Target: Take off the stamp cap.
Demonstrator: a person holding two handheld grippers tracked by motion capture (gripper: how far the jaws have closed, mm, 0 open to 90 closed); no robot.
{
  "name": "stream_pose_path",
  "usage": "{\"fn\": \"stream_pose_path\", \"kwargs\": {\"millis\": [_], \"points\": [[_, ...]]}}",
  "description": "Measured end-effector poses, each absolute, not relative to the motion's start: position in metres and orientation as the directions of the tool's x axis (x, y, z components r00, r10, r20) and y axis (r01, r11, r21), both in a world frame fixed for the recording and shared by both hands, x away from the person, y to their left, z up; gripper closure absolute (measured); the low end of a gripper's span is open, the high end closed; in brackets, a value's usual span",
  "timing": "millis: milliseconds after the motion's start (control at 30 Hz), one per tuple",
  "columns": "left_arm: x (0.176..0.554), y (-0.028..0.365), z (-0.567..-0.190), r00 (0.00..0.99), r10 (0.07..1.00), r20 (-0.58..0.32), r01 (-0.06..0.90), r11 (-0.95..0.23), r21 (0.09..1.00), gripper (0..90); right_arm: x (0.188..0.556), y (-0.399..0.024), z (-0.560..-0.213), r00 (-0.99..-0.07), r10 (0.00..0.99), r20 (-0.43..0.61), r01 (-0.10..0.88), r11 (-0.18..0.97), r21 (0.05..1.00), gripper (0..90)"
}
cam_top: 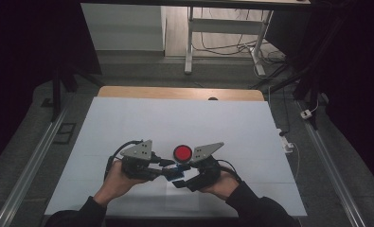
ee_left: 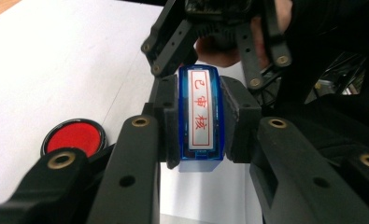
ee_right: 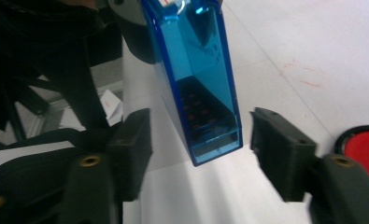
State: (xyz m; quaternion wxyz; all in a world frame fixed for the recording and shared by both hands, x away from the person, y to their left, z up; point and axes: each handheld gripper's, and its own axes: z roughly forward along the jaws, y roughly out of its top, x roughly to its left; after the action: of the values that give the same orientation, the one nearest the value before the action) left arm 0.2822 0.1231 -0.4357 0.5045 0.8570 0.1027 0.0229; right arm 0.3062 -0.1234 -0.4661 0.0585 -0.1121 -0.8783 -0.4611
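The white tabletop (cam_top: 128, 123) lies bare from nine through three o'clock. Near its six o'clock edge, the left tongs (ee_left: 198, 121) clamp a translucent blue stamp (ee_left: 200, 116) with red characters; the right tongs (ee_right: 198, 144) stand apart around its end, untouching. A red ink pad (cam_top: 182, 152) sits at twelve o'clock of it.

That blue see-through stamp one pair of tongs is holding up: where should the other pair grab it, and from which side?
Probably at its free end, on the two broad flat faces. The blue stamp is a slim block; the left tongs already clamp its labelled end, leaving the other end sticking out. The right tongs straddle that end, coming straight on, pads apart from it. Flat parallel faces should seat the pads squarely; the narrow edges would likely slip.
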Motion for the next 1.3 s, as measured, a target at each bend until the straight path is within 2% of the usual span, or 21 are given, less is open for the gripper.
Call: {"fn": "stream_pose_path", "kwargs": {"millis": [167, 467, 967, 1300], "points": [[0.282, 0.1236, -0.4351, 0.98, 0.185, -0.071, 0.149, -0.451, 0.88, 70.7, 0.3084, -0.1242, -0.4673, -0.975, 0.091, 0.203, 0.22, 0.545, 0.809, 52.3], [0.2813, 0.1254, -0.4341, 0.985, 0.159, -0.07, 0.132, -0.419, 0.899, 70.7, 0.3088, -0.1252, -0.4665, -0.978, 0.035, 0.205, 0.192, 0.538, 0.821, 63.0], [0.2797, 0.1269, -0.4331, 0.99, 0.132, -0.049, 0.097, -0.389, 0.916, 70.9, 0.3122, -0.1291, -0.4642, -0.966, -0.013, 0.257, 0.215, 0.506, 0.835, 68.1], [0.2765, 0.1244, -0.4323, 0.989, 0.147, -0.005, 0.066, -0.414, 0.908, 71.0, 0.3131, -0.1294, -0.4654, -0.944, 0.037, 0.327, 0.297, 0.521, 0.8, 68.5]]}}
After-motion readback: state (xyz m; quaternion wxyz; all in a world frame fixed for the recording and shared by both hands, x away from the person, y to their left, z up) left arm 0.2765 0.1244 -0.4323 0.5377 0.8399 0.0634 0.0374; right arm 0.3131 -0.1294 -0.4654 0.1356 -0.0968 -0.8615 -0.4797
